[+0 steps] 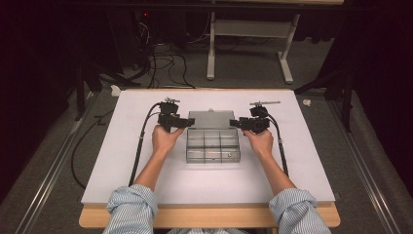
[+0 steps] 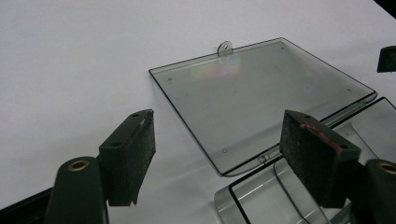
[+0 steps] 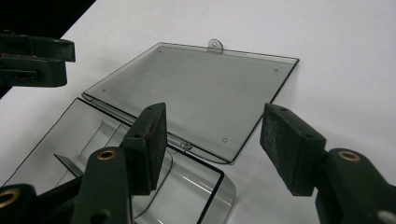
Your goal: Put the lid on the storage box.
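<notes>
A clear plastic compartment box (image 1: 213,145) lies open in the middle of the white table (image 1: 302,165), its lid (image 1: 209,118) folded flat away from the person. My left gripper (image 1: 187,122) hovers at the box's left hinge corner, jaws open with nothing between them. In the left gripper view the left gripper (image 2: 219,140) frames the lid (image 2: 261,93) and the tray's corner (image 2: 252,200). My right gripper (image 1: 234,123) stands at the right hinge corner, also open and holding nothing. In the right gripper view the right gripper (image 3: 217,135) hangs over the lid (image 3: 196,93) and the tray (image 3: 93,135).
The tray has several compartments with dividers. A small tab (image 2: 224,48) sticks out of the lid's far edge. Cables (image 1: 139,146) trail from both grippers across the table. Beyond the table are floor cables (image 1: 165,61) and a white stand (image 1: 248,44).
</notes>
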`<state>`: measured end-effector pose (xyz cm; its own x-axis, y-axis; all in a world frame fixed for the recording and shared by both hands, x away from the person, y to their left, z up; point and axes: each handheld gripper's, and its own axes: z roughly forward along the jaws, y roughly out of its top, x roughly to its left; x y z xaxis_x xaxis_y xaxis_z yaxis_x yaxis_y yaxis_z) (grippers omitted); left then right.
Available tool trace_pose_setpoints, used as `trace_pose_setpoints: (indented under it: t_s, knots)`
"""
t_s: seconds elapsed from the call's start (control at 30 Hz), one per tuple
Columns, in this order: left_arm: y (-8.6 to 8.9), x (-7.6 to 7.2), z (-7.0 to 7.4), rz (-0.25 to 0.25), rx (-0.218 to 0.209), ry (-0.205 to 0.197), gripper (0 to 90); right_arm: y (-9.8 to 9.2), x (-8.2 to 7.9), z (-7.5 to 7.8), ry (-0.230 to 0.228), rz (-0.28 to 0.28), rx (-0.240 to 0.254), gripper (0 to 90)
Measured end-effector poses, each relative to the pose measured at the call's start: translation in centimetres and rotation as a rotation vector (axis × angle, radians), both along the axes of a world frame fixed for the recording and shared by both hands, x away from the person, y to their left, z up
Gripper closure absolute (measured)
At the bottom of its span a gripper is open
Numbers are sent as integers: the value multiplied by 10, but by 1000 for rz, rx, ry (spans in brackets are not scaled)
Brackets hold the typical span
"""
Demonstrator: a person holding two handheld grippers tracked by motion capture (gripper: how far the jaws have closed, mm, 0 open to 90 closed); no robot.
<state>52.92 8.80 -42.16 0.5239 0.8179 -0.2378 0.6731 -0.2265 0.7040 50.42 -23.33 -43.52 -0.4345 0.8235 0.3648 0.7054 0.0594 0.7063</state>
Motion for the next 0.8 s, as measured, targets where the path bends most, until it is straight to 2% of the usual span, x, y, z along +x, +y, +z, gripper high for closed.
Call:
trace_pose_setpoints:
  t_s: [0.1,0.23,0.43,0.57,0.8]
  knots:
    - [-2,3,-2,7,-19,7,272,1,4,-1,15,-4,12,405]
    - [-5,5,-7,5,-10,23,272,3,7,-3,26,-4,12,398]
    - [-6,8,-12,10,-19,42,275,3,13,-8,55,-9,25,388]
    - [-7,10,-16,14,-19,55,275,5,15,-11,67,-6,17,382]
    - [-10,14,-23,14,-45,88,274,6,18,-16,97,-10,4,368]
